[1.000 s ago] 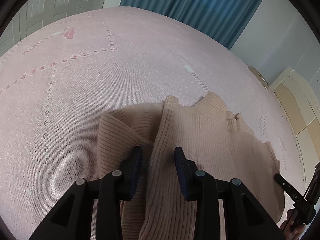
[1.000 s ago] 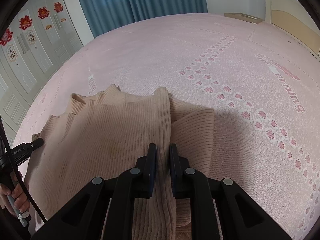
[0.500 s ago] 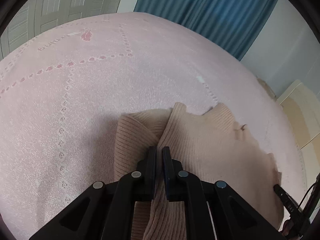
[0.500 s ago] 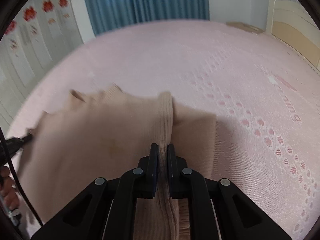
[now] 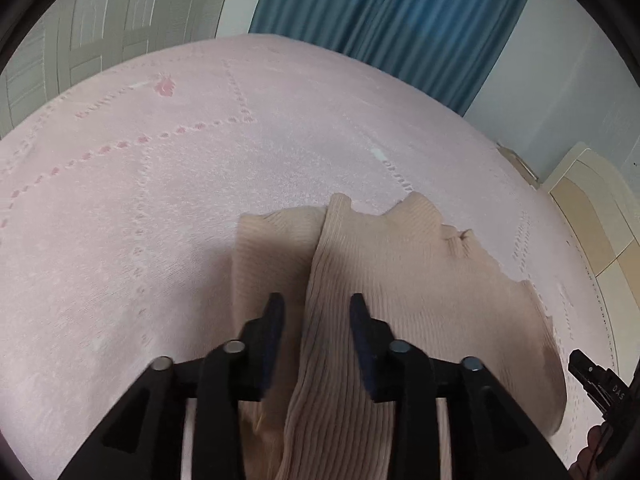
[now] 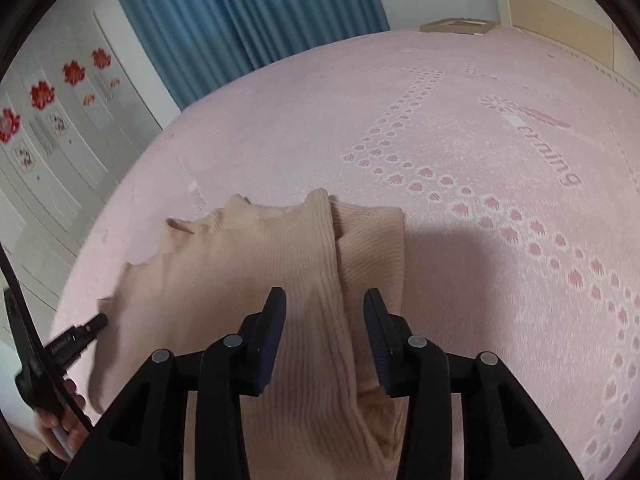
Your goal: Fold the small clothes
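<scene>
**Both tongs let go of the folded sweater**

Closest to us in the left wrist view is the left gripper (image 5: 316,312). Its two black arms reach forward, and its dark blue pads stand apart. The jaws have just been opening. A fold of the tan sweater (image 5: 400,280) runs up between the pads, but the pads do not press on it.

In the right wrist view the right gripper (image 6: 325,308) looks much the same. Its jaws have just been opening too, and the pads stand apart on each side of a ridge of sweater (image 6: 248,280). They do not squeeze the cloth.

The sweater is ribbed and light tan. It lies flat on the pink bedspread (image 5: 140,220), near the edge closest to us. One side is folded over the middle, so a long raised fold runs away from each gripper. The collar end points away from us.

At the edge of the right wrist view, a hand (image 6: 60,428) holds the handle of the other black tool, just beside the sweater's side. A black cable (image 6: 24,312) curves past it.

Farther out, the bedspread has rows of small pink paw shapes (image 6: 520,220) and some pink letters. Past the bed hangs a blue curtain (image 5: 400,20). White cupboard doors with red flower stickers (image 6: 42,94) stand at the side. A pale wooden headboard (image 5: 592,216) sits at the far side of the bed.
</scene>
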`<state>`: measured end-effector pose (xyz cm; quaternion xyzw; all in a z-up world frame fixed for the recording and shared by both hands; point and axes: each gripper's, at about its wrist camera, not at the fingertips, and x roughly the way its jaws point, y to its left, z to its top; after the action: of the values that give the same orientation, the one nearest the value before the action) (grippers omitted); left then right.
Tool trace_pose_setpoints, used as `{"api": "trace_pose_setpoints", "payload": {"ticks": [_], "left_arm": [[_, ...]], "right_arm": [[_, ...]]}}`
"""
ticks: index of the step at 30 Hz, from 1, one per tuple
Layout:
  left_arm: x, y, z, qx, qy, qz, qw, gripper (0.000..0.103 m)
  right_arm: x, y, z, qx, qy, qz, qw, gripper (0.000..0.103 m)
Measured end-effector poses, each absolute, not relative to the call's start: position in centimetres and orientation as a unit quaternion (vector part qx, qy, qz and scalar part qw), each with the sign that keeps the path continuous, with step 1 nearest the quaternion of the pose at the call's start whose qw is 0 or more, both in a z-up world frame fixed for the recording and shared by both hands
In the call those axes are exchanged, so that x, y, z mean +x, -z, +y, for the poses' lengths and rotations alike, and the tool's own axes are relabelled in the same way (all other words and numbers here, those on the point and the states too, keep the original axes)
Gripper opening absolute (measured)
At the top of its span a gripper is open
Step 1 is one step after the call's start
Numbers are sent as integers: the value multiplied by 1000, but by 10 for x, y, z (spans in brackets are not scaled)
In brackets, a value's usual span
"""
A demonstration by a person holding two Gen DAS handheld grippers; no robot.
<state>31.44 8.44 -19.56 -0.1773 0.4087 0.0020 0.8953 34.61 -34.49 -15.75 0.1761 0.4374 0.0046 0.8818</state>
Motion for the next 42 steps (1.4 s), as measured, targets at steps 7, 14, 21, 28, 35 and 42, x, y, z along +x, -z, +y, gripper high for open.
{"api": "trace_pose_setpoints", "payload": {"ticks": [7,14,21,28,35,42], "left_arm": [[261,192,89,-179,6,415,892,39],[204,193,94,-176,9,426,887,40],[180,202,92,-170,12,447,878,40],[192,219,99,-229,39,472,850,40],[211,233,104,-295,68,469,830,51],[227,241,109,-337,77,452,822,53]], "right_arm": [[288,160,-347,145,2,444,884,40],[235,155,-352,169,-3,442,881,40],[212,158,-341,172,-14,450,876,41],[219,165,-335,169,-22,464,869,41],[234,181,-332,159,-22,488,858,41],[244,201,-339,180,-32,503,845,41]]}}
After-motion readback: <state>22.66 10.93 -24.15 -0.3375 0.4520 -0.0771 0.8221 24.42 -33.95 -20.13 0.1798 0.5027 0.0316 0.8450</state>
